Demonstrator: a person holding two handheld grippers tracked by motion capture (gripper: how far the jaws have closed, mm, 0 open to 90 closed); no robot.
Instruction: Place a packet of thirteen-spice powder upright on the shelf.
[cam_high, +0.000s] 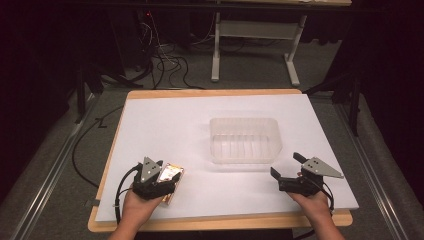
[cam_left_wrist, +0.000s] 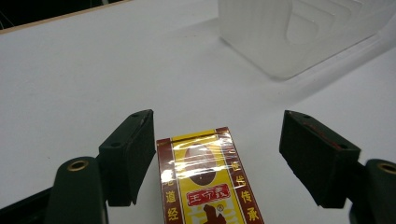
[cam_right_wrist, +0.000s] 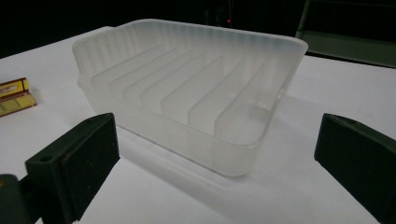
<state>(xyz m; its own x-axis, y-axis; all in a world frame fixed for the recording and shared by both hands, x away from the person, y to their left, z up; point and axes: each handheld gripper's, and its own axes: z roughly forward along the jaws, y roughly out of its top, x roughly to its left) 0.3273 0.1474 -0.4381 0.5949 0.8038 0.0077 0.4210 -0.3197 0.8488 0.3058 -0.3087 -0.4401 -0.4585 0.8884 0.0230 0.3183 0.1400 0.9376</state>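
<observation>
Left gripper (cam_high: 167, 182): jaws partly apart around the yellow-and-red packet (cam_left_wrist: 205, 184), left pad just beside its edge, right pad clear of it | packet: flat on the white table (cam_high: 165, 125), near its front left edge | clear ribbed tray (cam_high: 244, 139): mid-table, between both tools | right gripper (cam_high: 285, 167): jaws wide, holding nothing, pointing at the tray.

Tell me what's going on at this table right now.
A person at a white-covered table holds a two-jaw gripper in each hand. The left gripper has its jaws set around a red and yellow box lying flat on the table; there is a gap on the right side, so it isn't clamped. The right gripper is open with nothing between its jaws, and points at a clear plastic bin with ribs inside. The bin looks empty.
</observation>
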